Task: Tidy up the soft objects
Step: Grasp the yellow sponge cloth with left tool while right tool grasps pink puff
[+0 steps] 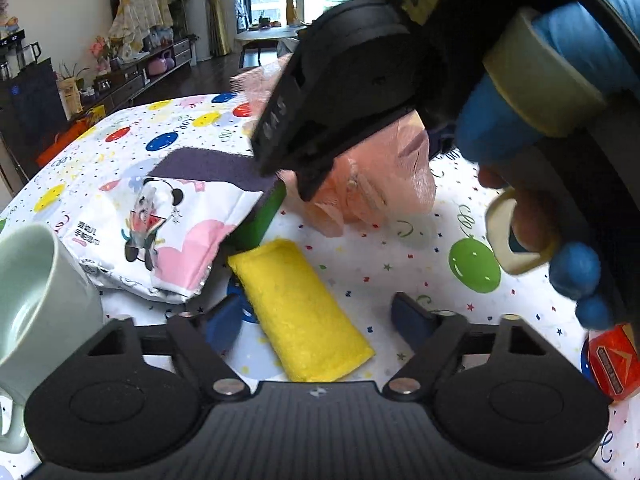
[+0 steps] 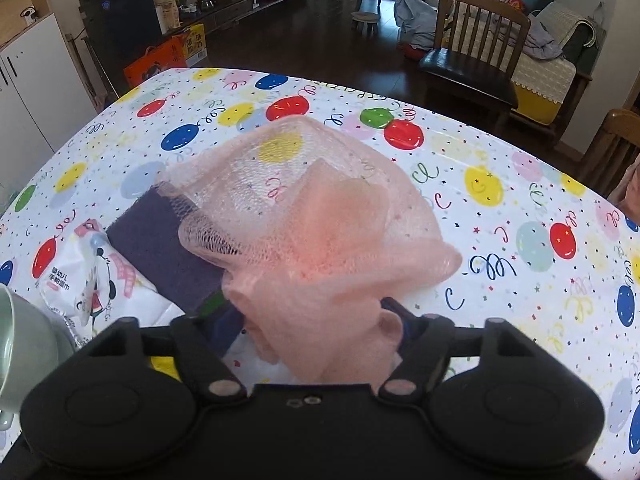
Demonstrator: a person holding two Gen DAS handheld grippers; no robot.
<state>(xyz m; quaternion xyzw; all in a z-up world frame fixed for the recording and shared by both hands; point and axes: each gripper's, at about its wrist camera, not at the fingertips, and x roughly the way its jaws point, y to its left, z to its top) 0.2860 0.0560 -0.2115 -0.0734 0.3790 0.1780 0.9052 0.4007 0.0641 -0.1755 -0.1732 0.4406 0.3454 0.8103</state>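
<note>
A yellow sponge cloth (image 1: 304,312) lies flat on the balloon-print tablecloth (image 1: 400,248), between the blue pads of my left gripper (image 1: 316,312). The left pad is at its edge and the right pad stands apart from it, so the jaws are open. A pink mesh bath puff (image 2: 320,240) fills the gap of my right gripper (image 2: 314,312), and both pads press into it. In the left wrist view the same puff (image 1: 384,184) sits under the right gripper's black fingers (image 1: 312,176), held by a blue-gloved hand (image 1: 500,128).
A purple-topped green scouring sponge (image 1: 208,168) lies behind the yellow cloth, partly under a panda-print wipes pack (image 1: 160,232). A pale green mug (image 1: 36,292) stands at the near left and a red packet (image 1: 612,360) at the near right. Wooden chairs (image 2: 472,40) stand beyond the table.
</note>
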